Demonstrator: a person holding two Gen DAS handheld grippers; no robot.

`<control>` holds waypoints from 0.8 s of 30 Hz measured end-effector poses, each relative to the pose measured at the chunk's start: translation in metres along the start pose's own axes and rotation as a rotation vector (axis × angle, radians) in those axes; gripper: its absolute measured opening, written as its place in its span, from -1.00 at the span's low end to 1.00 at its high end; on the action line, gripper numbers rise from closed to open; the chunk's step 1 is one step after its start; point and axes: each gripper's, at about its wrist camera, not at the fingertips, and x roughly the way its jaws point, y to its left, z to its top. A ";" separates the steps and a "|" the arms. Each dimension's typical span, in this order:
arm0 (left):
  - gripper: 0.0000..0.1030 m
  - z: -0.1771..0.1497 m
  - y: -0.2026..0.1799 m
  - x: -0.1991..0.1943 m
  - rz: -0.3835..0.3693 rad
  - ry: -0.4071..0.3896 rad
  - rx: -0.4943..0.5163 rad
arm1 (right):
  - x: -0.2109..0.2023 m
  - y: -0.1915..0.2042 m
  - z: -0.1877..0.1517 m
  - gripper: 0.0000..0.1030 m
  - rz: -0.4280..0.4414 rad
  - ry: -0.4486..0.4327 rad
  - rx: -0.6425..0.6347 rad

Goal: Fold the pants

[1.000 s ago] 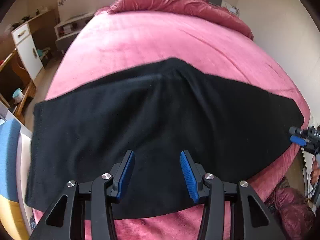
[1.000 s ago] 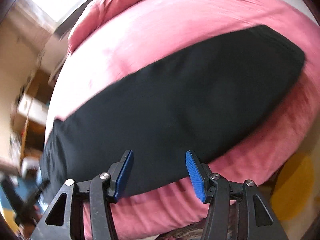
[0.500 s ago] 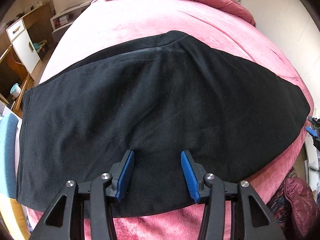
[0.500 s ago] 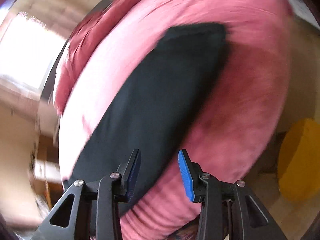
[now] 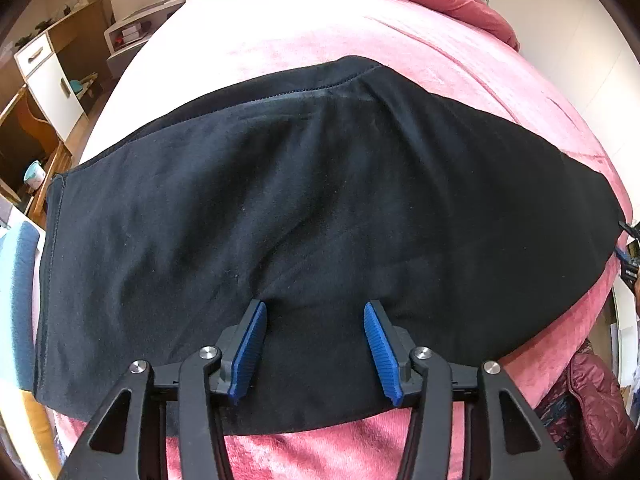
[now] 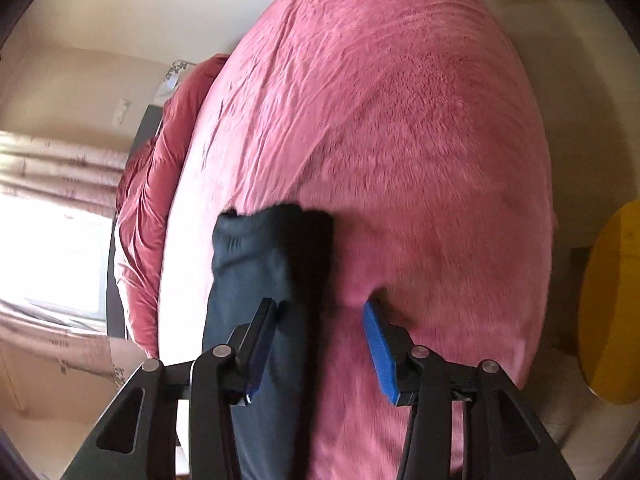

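My left gripper is matte black plastic with two ribbed blue pads and four round silver screws across its linkage, whose outer arms have triangular cut-outs. My right gripper matches it, with a thin black cable running just beside its right-hand blue pad.

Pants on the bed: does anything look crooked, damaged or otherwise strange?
Nothing stands out. The pants lie flat across the bed, with only soft creases near the left gripper. Both grippers' jaws are open; the right gripper is at one end of the pants.
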 end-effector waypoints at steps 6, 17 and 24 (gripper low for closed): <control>0.06 0.002 -0.002 0.003 0.012 0.005 0.004 | 0.022 0.012 0.016 -0.09 0.031 -0.008 -0.006; 0.10 0.004 -0.003 0.009 0.013 0.002 0.002 | 0.020 0.055 0.037 0.12 -0.175 0.021 -0.259; 0.12 0.002 -0.001 0.008 0.009 -0.002 -0.009 | 0.014 0.103 0.050 0.12 -0.217 0.000 -0.471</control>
